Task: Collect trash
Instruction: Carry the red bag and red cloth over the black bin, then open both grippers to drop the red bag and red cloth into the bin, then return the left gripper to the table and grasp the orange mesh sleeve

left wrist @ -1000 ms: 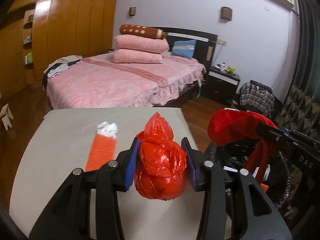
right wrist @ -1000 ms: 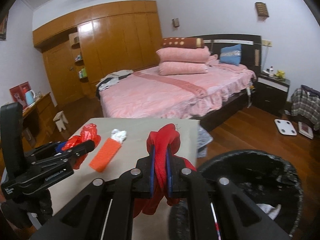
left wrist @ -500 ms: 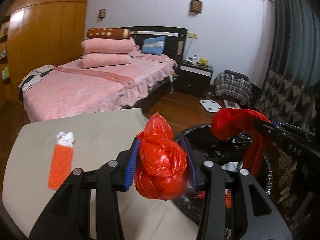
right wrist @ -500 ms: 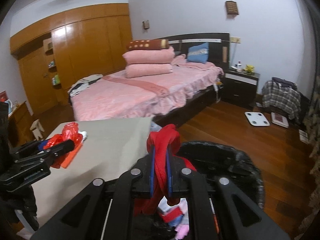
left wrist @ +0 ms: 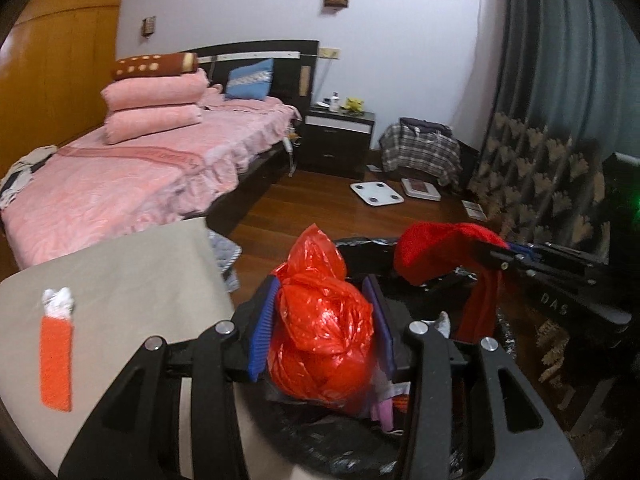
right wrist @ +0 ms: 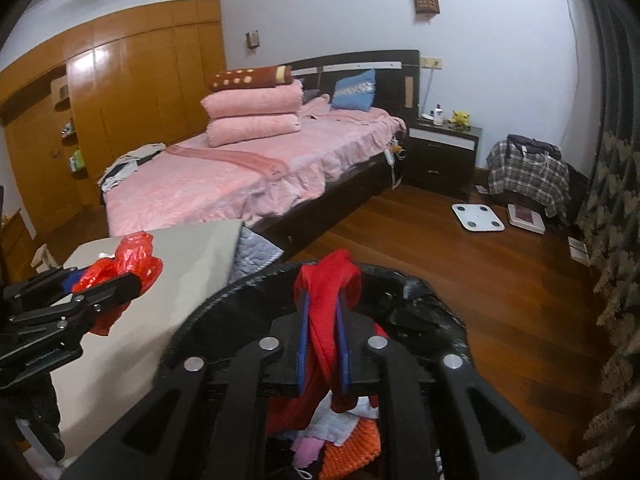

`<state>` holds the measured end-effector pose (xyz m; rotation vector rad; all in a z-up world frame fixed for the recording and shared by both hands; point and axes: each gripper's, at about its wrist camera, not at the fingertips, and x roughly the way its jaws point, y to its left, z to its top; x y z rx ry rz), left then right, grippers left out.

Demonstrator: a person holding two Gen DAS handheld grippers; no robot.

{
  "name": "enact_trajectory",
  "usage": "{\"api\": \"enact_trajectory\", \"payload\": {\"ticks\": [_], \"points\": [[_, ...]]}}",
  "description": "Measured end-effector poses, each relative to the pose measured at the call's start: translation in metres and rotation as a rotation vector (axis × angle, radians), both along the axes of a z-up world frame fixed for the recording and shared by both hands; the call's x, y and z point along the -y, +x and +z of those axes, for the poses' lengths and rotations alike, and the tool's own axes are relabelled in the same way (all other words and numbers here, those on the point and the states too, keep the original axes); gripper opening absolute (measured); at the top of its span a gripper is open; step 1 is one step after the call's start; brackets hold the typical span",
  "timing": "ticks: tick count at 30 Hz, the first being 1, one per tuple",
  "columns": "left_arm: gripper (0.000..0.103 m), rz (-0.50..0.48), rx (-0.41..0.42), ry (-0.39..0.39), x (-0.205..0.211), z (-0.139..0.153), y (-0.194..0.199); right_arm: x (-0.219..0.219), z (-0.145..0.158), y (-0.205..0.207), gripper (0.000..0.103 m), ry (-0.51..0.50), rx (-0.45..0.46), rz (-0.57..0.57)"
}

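Both grippers have swung from the table over the black-lined bin (right wrist: 420, 296) — left gripper (left wrist: 322, 334) holds the red plastic bag (left wrist: 320, 332), right gripper (right wrist: 322, 344) the red cloth (right wrist: 326, 304). Both jaws have just been opening, so the drop looks near.

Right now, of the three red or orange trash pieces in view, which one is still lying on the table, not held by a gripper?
The flat orange strip with the white wad at its top end. The red plastic bag and the red cloth are each between gripper fingers.

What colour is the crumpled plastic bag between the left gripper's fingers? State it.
Bright red-orange; the plastic bag shows best in the left wrist view.
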<state>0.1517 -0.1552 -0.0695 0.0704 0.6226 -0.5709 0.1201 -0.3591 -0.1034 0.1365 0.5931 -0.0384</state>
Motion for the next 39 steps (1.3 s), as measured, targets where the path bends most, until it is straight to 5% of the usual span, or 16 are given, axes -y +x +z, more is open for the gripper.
{"api": "enact_trajectory", "payload": {"ticks": [1,3,15,39], "points": [[0.049,-0.017,-0.009,-0.008,0.004,-0.002,0.002,0.004,-0.003,0.002,0.026,-0.001,-0.014,-0.012],[0.074,-0.042,-0.027,-0.018,0.012,-0.006,0.006,0.012,-0.009,0.002,0.037,-0.003,-0.028,-0.035],[0.091,0.054,-0.007,-0.060,-0.031,-0.002,-0.003,0.020,-0.009,-0.023,0.097,-0.011,0.023,-0.100],[0.094,0.508,0.042,0.022,-0.233,-0.001,-0.004,-0.135,0.001,0.035,0.097,0.024,0.057,0.177]]}}
